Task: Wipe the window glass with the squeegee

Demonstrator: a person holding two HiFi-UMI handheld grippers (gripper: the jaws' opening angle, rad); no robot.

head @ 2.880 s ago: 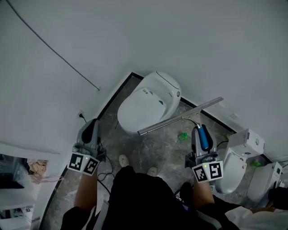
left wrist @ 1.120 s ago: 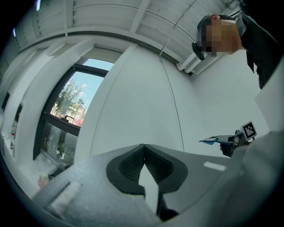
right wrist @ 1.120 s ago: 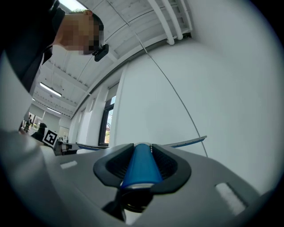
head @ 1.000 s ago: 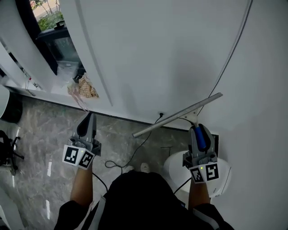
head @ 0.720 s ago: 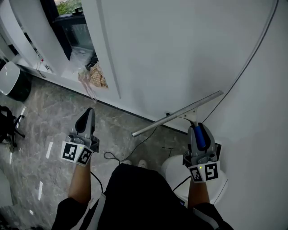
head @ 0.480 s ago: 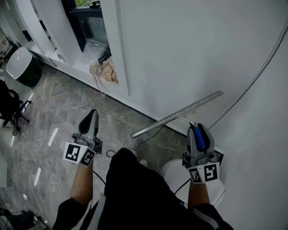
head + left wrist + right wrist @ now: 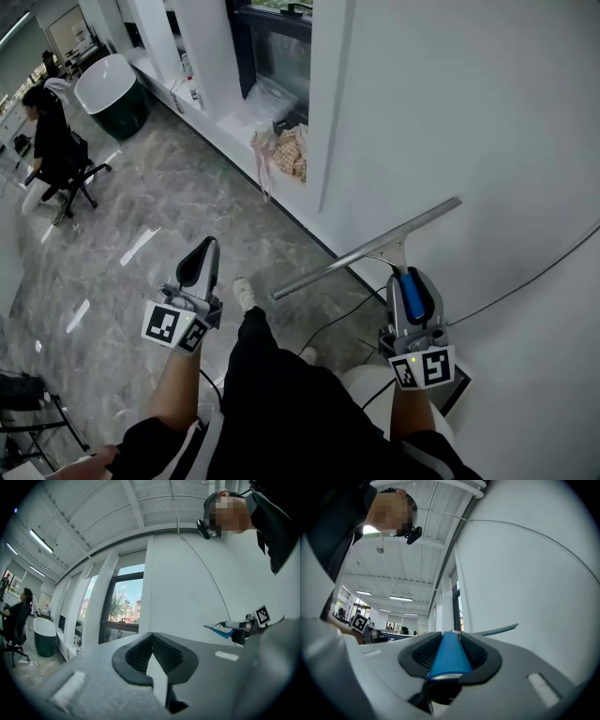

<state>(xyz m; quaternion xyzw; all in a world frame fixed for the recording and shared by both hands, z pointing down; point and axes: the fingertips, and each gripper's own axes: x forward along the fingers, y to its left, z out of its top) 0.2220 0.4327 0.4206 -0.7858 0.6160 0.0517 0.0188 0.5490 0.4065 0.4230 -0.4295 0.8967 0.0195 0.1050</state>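
My right gripper (image 7: 407, 279) is shut on the blue handle (image 7: 410, 294) of the squeegee; its long metal blade (image 7: 366, 248) runs crosswise ahead of the jaws, tilted up to the right, near the white wall (image 7: 469, 122). The right gripper view shows the blue handle (image 7: 448, 654) clamped between the dark pads, the blade (image 7: 499, 630) beyond. My left gripper (image 7: 202, 258) is shut with nothing in it, held over the floor. The window (image 7: 281, 47) with its dark frame lies ahead at top centre. In the left gripper view the window glass (image 7: 123, 609) is ahead and the squeegee (image 7: 225, 628) shows at right.
A grey marble floor (image 7: 131, 234) spreads left. Crumpled bags (image 7: 286, 155) lie at the window sill. A dark round tub (image 7: 112, 89) and a seated person (image 7: 52, 141) are at far left. A white toilet (image 7: 375, 384) and a black cable (image 7: 328, 323) lie near my feet.
The view has swung from the toilets round to the window; the window and floor now fill the left. Both grippers keep their hold and pose, squeegee still in the right.
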